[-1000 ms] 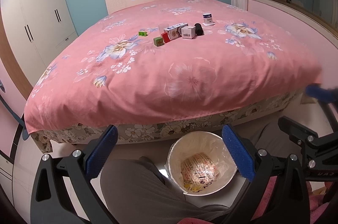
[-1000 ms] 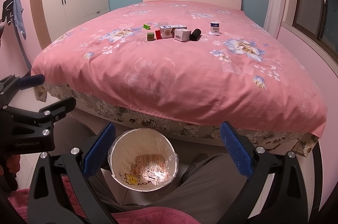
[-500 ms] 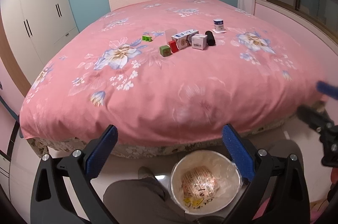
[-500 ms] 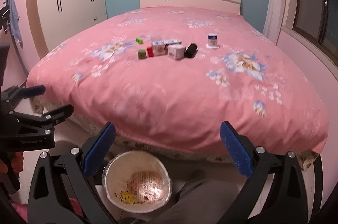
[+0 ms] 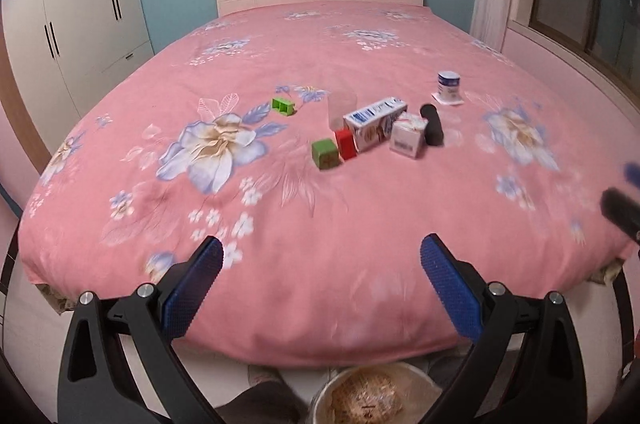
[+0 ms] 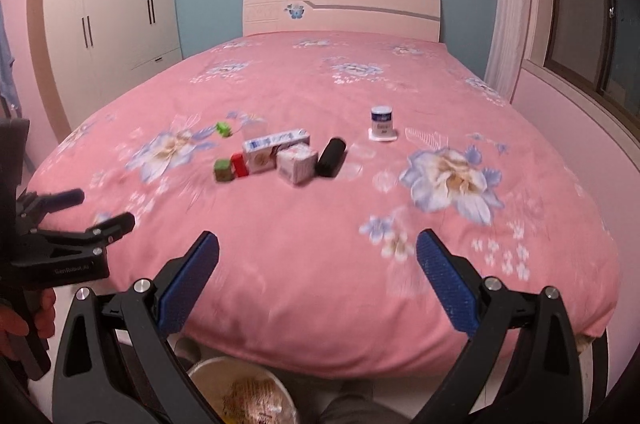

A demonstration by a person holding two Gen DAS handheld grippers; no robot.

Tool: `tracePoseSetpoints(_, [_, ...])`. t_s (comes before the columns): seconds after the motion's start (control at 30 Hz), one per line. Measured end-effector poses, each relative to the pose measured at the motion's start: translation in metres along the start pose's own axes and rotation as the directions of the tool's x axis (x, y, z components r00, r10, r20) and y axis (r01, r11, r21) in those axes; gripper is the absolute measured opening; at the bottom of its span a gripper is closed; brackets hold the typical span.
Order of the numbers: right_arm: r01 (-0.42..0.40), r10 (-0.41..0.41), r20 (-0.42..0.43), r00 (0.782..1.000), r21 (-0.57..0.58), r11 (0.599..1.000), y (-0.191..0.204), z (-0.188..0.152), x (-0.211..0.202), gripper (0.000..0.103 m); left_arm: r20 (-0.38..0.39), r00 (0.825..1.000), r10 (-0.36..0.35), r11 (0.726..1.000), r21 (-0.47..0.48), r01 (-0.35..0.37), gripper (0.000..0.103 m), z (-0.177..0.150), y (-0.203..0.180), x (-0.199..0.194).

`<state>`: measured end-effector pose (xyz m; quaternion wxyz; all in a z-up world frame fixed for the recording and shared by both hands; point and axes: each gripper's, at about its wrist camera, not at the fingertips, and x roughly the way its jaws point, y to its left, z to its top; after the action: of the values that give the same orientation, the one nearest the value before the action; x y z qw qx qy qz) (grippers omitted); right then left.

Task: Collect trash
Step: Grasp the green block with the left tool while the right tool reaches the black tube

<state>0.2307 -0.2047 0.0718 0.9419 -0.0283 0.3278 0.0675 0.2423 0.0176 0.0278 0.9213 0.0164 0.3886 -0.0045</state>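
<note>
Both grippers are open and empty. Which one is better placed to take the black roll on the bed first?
Probably the right gripper: in its view the black roll lies nearly straight ahead. For the left gripper, the roll sits off to the right.

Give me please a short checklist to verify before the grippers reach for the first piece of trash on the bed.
1. Left gripper open and empty: ok.
2. Right gripper open and empty: ok.
3. Trash in view on the bed: ok; carton, small white box, black roll and blocks lie grouped.
4. Grippers near the trash: not ok; both hover at the bed's near edge, well short.
5. Trash bin has room: cannot tell; only partly in view, something already inside.
6. Sharp view: not ok, blurred.
</note>
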Motion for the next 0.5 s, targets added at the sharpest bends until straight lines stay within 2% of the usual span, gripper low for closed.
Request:
tracePoseSetpoints(0.27, [0.019,-0.017,-0.054,0.998,0.042,0.999,-0.016,0.054,0.084,0.096,-0.040,0.999,0.001,0.997,-0.078,-0.005,0.101,0.042,0.007,0.068])
tracePoseSetpoints(0.5, [0.028,-0.011,-0.177,0.984,0.094,0.995,-0.029,0.094,0.175,0.096,-0.103,0.995,-0.005,0.988,-0.153,-0.011,0.101,0.067,0.016,0.135])
